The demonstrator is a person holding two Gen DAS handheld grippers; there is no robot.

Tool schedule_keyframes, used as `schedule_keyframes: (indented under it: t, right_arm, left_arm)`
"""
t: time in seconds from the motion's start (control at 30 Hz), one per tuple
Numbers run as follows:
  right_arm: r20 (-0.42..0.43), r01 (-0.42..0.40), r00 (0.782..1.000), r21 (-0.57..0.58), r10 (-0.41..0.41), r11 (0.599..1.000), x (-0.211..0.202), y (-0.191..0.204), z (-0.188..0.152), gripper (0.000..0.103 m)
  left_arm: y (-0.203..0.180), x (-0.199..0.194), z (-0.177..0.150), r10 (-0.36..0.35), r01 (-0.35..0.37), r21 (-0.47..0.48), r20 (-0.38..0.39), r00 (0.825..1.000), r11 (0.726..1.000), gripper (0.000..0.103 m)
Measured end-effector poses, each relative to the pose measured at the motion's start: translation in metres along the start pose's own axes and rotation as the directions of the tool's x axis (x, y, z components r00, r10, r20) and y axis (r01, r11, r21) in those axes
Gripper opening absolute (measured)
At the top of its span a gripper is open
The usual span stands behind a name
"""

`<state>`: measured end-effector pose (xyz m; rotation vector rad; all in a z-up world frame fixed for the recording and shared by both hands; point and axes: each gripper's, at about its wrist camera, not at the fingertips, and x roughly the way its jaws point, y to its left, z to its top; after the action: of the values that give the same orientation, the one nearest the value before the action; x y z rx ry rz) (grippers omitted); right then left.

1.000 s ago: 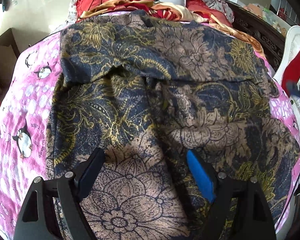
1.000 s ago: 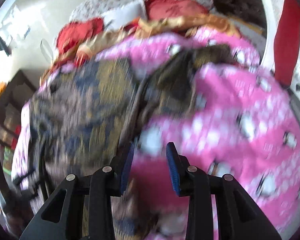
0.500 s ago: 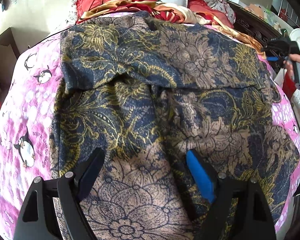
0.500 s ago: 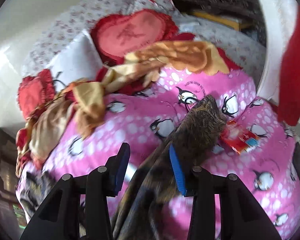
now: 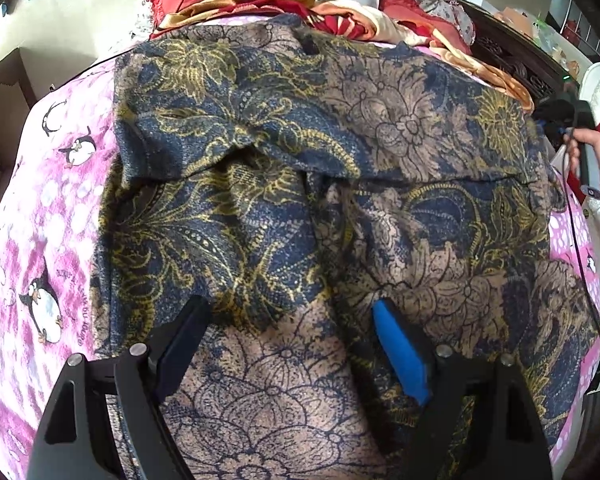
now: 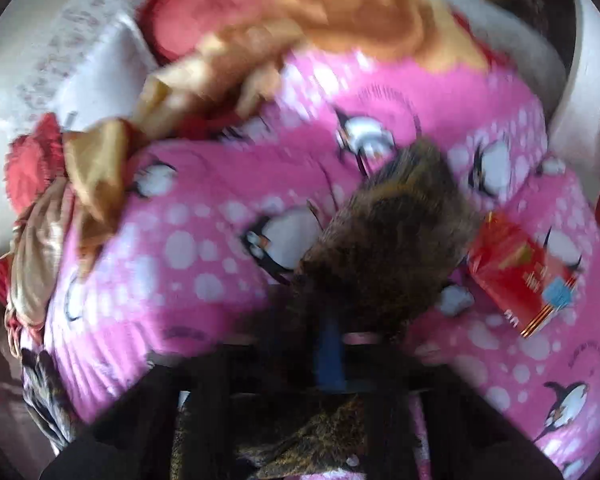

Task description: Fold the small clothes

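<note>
The right claw (image 6: pixel 332 356), gaping half a second earlier, had pinched the batik garment (image 5: pixel 300 184) at mid-frame, readying a fold, while the left claw (image 5: pixel 292 344) stayed spread over it on the bed (image 5: pixel 32 216)

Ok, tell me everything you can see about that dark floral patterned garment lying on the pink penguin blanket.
The garment is a navy fabric printed with gold and tan flowers, woven-looking and soft. It lies spread over the pink penguin blanket, wrinkled, with its far part folded toward the camera, leaving a fold edge across the middle. The left hand-held gripper sits open at its near end. In the blurred right wrist view, the right hand-held gripper appears shut on one narrow end of it.
</note>
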<state>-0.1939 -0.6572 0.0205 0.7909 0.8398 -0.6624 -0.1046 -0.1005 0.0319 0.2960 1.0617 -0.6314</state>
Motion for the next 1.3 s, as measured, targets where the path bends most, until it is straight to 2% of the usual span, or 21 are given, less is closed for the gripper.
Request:
schedule_keyframes:
  t: [0.07,0.1,0.13,0.2,0.27,0.37,0.5,0.53,0.57,0.6,0.63,0.67,0.7,0.73,0.9,1.0,1.07,1.17,1.23,1.3]
  right_arm:
    - [0.094,-0.095,0.991,-0.054,0.099,0.994,-0.035,0.011,-0.002,0.000]
    - [0.136,-0.181,0.972,-0.100,0.194,0.978,-0.059,0.020,-0.003,0.000]
    - [0.149,-0.235,0.956,-0.130,0.253,0.963,-0.073,0.027,-0.003,0.000]
    - [0.136,-0.364,0.907,-0.220,0.398,0.905,-0.108,0.050,-0.006,0.000]
    - [0.102,-0.427,0.871,-0.326,0.480,0.844,-0.136,0.079,-0.013,0.000]
    - [0.019,-0.499,0.812,-0.493,0.583,0.712,-0.171,0.138,-0.042,0.000]
    - [-0.163,-0.594,0.709,-0.662,0.686,0.457,-0.192,0.217,-0.104,0.000]
    - [-0.202,-0.599,0.704,-0.684,0.681,0.416,-0.188,0.233,-0.120,0.000]
    - [-0.248,-0.599,0.710,-0.705,0.659,0.380,-0.179,0.251,-0.138,0.003]
    - [-0.281,-0.595,0.726,-0.714,0.628,0.369,-0.168,0.263,-0.151,0.011]
    - [-0.306,-0.584,0.753,-0.718,0.582,0.379,-0.155,0.274,-0.162,0.022]
    - [-0.321,-0.565,0.786,-0.720,0.528,0.404,-0.142,0.281,-0.172,0.026]
    - [-0.327,-0.548,0.809,-0.720,0.488,0.427,-0.130,0.284,-0.179,0.026]
    - [-0.327,-0.540,0.819,-0.715,0.471,0.443,-0.122,0.283,-0.185,0.026]
    - [-0.306,-0.521,0.844,-0.667,0.442,0.533,-0.106,0.243,-0.182,0.028]
    - [-0.286,-0.494,0.863,-0.654,0.418,0.572,-0.118,0.209,-0.182,0.029]
    - [-0.262,-0.472,0.877,-0.629,0.402,0.618,-0.121,0.182,-0.181,0.030]
    - [-0.265,-0.488,0.872,-0.552,0.412,0.676,-0.122,0.149,-0.181,0.032]
    - [-0.258,-0.494,0.869,-0.517,0.422,0.699,-0.124,0.131,-0.183,0.032]
    - [-0.244,-0.498,0.866,-0.495,0.436,0.713,-0.126,0.118,-0.184,0.032]
  left_arm:
    - [0.003,-0.005,0.003,0.004,-0.004,-0.007,0.022,1.000,1.000,0.087]
    - [0.005,-0.008,0.004,0.005,-0.005,-0.014,0.033,0.999,1.000,0.087]
    - [0.007,-0.013,0.007,0.004,-0.003,-0.026,0.055,0.998,1.000,0.087]
    - [0.013,-0.025,0.013,-0.004,0.010,-0.060,0.101,0.995,0.998,0.087]
    - [0.019,-0.036,0.018,-0.005,0.018,-0.089,0.139,0.990,0.996,0.087]
    - [0.030,-0.052,0.023,0.006,0.020,-0.131,0.192,0.981,0.991,0.087]
    - [0.048,-0.070,0.028,0.029,0.016,-0.180,0.244,0.969,0.984,0.087]
    - [0.052,-0.071,0.030,0.034,0.014,-0.189,0.249,0.968,0.982,0.087]
    - [0.056,-0.072,0.032,0.038,0.012,-0.199,0.248,0.968,0.980,0.087]
    - [0.059,-0.072,0.031,0.039,0.013,-0.203,0.247,0.968,0.979,0.087]
    - [0.061,-0.072,0.032,0.038,0.014,-0.205,0.249,0.968,0.979,0.087]
    - [0.063,-0.072,0.033,0.038,0.014,-0.205,0.250,0.967,0.979,0.087]
    - [0.065,-0.072,0.034,0.039,0.014,-0.204,0.250,0.967,0.979,0.087]
    - [0.067,-0.071,0.035,0.034,0.017,-0.200,0.249,0.968,0.980,0.088]
    - [0.073,-0.055,0.049,0.029,0.012,-0.161,0.249,0.968,0.987,0.091]
    - [0.072,-0.041,0.070,0.054,-0.024,-0.112,0.273,0.960,0.993,0.091]
    - [0.073,-0.028,0.088,0.078,-0.055,-0.090,0.284,0.956,0.994,0.091]
    - [0.074,-0.008,0.111,0.081,-0.063,-0.074,0.274,0.958,0.995,0.091]
    - [0.072,0.010,0.126,0.068,-0.057,-0.054,0.241,0.968,0.997,0.090]
    - [0.068,0.026,0.134,0.070,-0.066,-0.028,0.189,0.980,0.997,0.079]
